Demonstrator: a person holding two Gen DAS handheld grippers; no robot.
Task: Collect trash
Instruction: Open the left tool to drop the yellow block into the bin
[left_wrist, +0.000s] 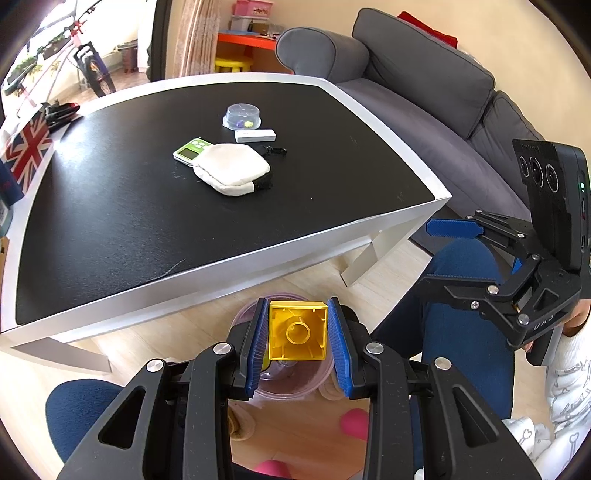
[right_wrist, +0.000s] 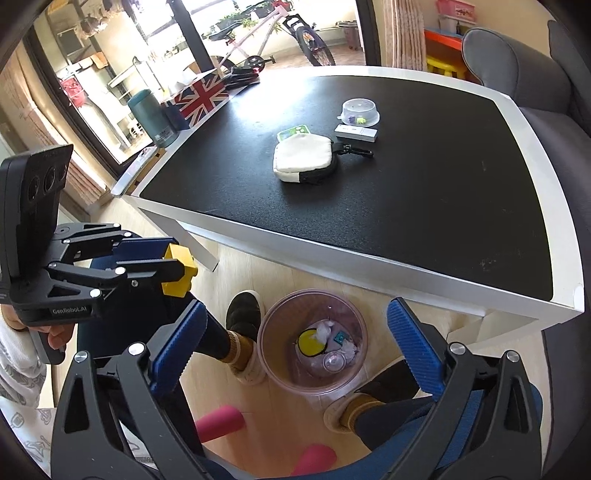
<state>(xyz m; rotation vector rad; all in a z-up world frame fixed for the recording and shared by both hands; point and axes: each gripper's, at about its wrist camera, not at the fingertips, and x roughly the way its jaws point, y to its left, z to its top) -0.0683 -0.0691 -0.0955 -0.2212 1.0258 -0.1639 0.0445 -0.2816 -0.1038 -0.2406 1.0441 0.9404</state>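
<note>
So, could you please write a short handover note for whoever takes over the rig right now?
Left gripper: shut on the yellow toy brick, held above the floor near the pink translucent bin, apparently not squarely over it.
Right gripper: open, empty, looking down at the bin.
Done: the bin already holds crumpled paper and small scraps.
Left: release the brick into the bin. The white pouch, green device, white box and clear lidded dish sit on the black table; which are trash is unclear.

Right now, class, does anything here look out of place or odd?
Yes: the left hand-held gripper holds a yellow toy brick above the trash bin. The brick looks intact, so binning it seems odd.
</note>
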